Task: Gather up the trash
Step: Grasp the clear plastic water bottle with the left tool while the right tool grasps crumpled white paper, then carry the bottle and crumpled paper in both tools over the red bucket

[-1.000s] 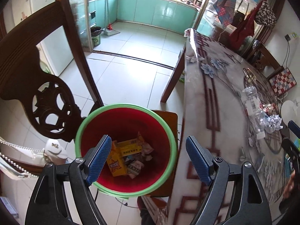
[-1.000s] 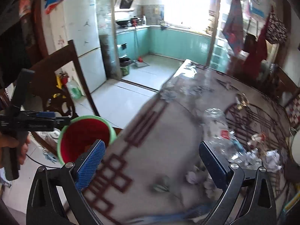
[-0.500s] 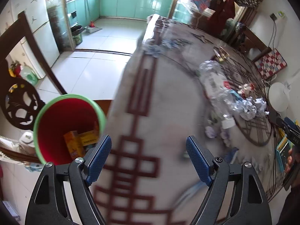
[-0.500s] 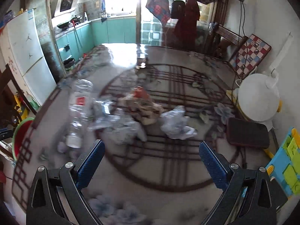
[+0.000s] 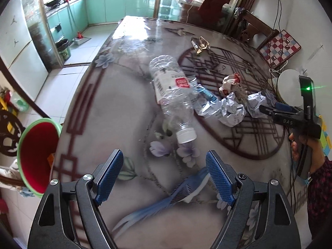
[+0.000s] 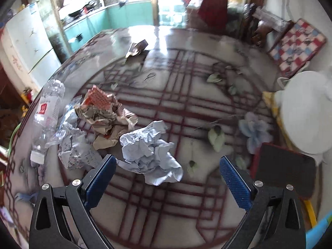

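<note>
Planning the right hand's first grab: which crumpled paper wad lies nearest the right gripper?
The pale blue-white wad, alone just ahead of the open right gripper; the red-printed brown wad and the second white wad lie further left.

bottle (image 5: 173,92) on table (image 5: 116,108), crumpled paper (image 6: 150,154) right, bin (image 5: 37,155) left

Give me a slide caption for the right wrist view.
Open right gripper poised over a crumpled white paper ball on the patterned table.

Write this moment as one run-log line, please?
left gripper: open, empty, above table | right gripper: open, empty, near crumpled paper | plastic bottle: lying on table | red bin: beside table
</note>
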Tool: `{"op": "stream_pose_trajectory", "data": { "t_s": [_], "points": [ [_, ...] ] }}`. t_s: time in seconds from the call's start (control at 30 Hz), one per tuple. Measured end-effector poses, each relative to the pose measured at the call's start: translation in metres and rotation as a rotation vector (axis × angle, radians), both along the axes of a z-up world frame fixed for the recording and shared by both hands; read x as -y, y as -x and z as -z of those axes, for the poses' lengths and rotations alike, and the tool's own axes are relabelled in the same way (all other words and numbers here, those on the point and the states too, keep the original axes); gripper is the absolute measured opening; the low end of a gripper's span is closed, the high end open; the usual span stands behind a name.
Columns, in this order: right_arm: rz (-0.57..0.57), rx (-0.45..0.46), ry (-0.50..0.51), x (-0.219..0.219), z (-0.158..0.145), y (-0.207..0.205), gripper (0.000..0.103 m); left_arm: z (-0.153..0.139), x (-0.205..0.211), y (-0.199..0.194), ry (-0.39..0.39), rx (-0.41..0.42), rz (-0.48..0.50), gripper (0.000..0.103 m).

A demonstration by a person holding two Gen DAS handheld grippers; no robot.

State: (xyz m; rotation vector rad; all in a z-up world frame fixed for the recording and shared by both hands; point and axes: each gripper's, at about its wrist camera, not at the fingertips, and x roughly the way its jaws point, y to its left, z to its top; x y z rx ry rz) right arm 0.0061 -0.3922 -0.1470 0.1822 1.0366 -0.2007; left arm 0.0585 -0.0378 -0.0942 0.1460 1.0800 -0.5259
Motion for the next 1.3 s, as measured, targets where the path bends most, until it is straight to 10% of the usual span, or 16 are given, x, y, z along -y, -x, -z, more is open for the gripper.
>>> {"op": "stream_pose_trajectory", "data": {
  "t_s": [0.03,0.1,0.63,0.7,0.77,1.3],
  "points": [
    [-0.017,0.001,-0.007,0.001,0.003,-0.002,0.094,0.000,0.005,-0.002,0.003,0.001,0.001,0.082],
    [-0.034,-0.010,-0.051,0.001,0.008,-0.004,0.031,-0.001,0.016,-0.007,0.006,0.004,0.001,0.082],
    [0.040,0.057,-0.174,0.008,0.002,0.012,0.028,0.050,0.108,-0.083,-0.032,-0.078,-0.078,0.082],
    [0.036,0.062,-0.182,0.008,0.002,0.012,0.028,0.060,0.110,-0.085,-0.045,-0.106,-0.093,0.073],
    [0.040,0.063,-0.186,0.008,0.002,0.012,0.028,0.064,0.109,-0.086,-0.082,-0.095,-0.128,0.041],
    [0.047,0.142,-0.219,-0.014,-0.027,0.014,0.028,0.030,0.068,-0.055,-0.033,-0.011,-0.100,0.038]
  ]
}}
